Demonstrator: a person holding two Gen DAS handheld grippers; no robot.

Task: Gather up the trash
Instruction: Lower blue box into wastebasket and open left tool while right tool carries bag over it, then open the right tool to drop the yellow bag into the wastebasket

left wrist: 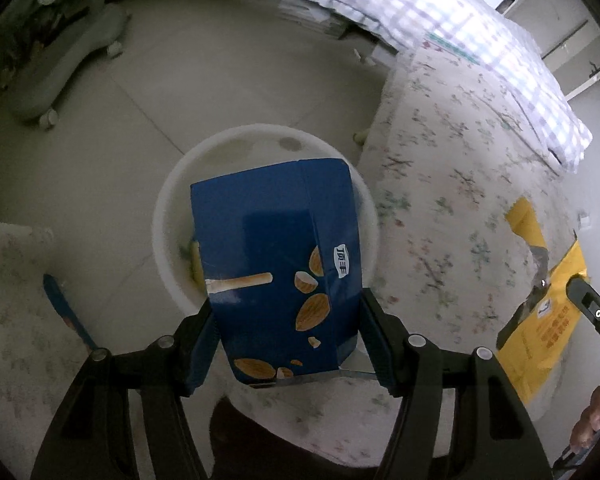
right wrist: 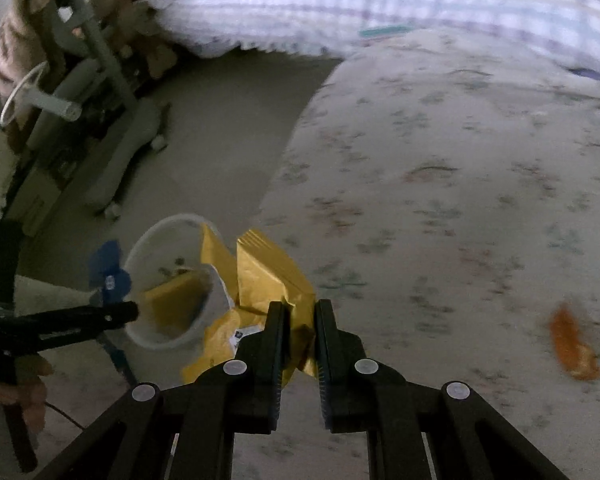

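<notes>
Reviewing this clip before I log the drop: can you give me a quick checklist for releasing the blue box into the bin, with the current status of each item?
1. Left hand-held gripper clamped on the blue box: ok, a finger presses each side.
2. Blue box above the white bin: ok, the rim shows around it in the left wrist view.
3. Room in the bin: ok; the right wrist view shows a yellow item and small scraps at the bottom, with space left.
4. Right hand-held gripper secure on the yellow bag: ok, fingers closed on it.
5. Yellow bag clear of the bin opening: cannot tell; it overlaps the rim in the right wrist view.
6. Trash left on the bed: not ok, an orange wrapper remains.
</notes>
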